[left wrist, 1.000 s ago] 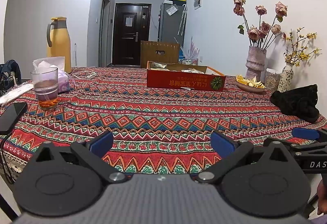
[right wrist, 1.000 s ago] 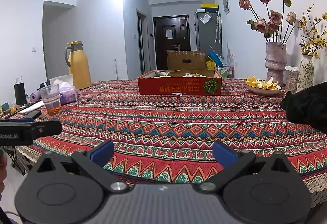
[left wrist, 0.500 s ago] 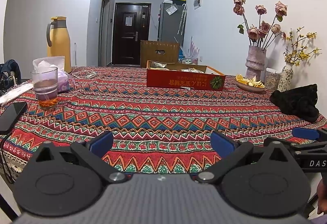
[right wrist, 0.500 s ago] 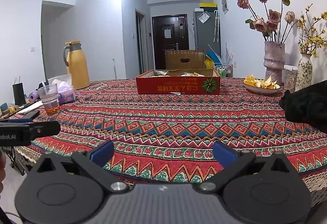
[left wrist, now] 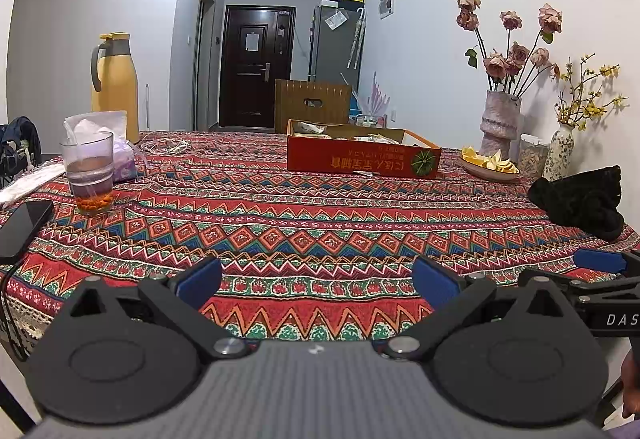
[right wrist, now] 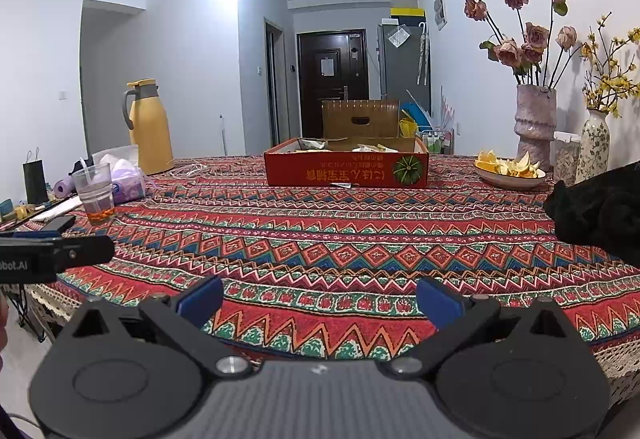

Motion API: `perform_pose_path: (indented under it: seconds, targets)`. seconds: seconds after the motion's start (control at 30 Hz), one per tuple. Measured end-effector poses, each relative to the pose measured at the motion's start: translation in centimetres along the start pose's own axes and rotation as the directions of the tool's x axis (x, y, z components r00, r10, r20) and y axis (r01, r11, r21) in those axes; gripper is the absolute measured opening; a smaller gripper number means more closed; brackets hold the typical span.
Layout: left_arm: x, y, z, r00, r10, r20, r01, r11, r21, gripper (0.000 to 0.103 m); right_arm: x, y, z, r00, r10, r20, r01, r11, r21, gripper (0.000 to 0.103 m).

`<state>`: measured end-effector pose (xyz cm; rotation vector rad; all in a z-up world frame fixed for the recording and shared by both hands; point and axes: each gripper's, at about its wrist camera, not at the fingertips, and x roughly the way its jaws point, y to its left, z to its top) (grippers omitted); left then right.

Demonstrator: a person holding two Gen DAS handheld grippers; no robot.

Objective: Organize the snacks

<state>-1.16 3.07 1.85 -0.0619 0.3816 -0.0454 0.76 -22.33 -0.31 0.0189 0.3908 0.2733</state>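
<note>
A shallow red cardboard box (left wrist: 362, 157) (right wrist: 346, 167) with several snack packets inside sits far across the patterned tablecloth. My left gripper (left wrist: 316, 279) hovers over the table's near edge, open, nothing between its blue pads. My right gripper (right wrist: 318, 297) hangs a little off the near edge, also open and empty. In the left wrist view the right gripper's blue fingertip (left wrist: 598, 261) shows at the right; in the right wrist view the left gripper's black body (right wrist: 52, 257) shows at the left.
A glass of tea (left wrist: 89, 173), tissue pack (left wrist: 120, 155), yellow thermos (left wrist: 114, 79) and black phone (left wrist: 22, 225) stand on the left. A bowl of peels (left wrist: 488, 167), two flower vases (left wrist: 500, 123) and a black cloth (left wrist: 580, 199) line the right. A wooden chair back (left wrist: 312, 105) stands behind.
The right wrist view has sunk slightly, so the box and table sit a little higher in it. The left gripper has barely moved. Both stay open.
</note>
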Motion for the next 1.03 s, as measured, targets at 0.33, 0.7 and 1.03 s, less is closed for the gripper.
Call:
perform_pose_path:
  seconds: [0.33, 0.7, 1.03]
  targets:
    - [-0.15, 0.11, -0.01, 1.000, -0.002, 0.003, 0.002, 1.000, -0.003, 0.103, -0.35, -0.05, 0.11, 1.000, -0.005, 0.014, 0.005, 1.000, -0.007, 0.103]
    - [-0.36, 0.24, -0.02, 1.000, 0.010, 0.025, -0.010, 1.000, -0.013, 0.103, -0.44, 0.00, 0.07, 1.000, -0.007, 0.019, 0.007, 1.000, -0.011, 0.103]
    - [-0.50, 0.26, -0.17, 0.998, 0.032, 0.055, -0.031, 0.999, -0.020, 0.103, -0.16, 0.21, -0.06, 1.000, 0.002, 0.014, -0.002, 1.000, -0.012, 0.103]
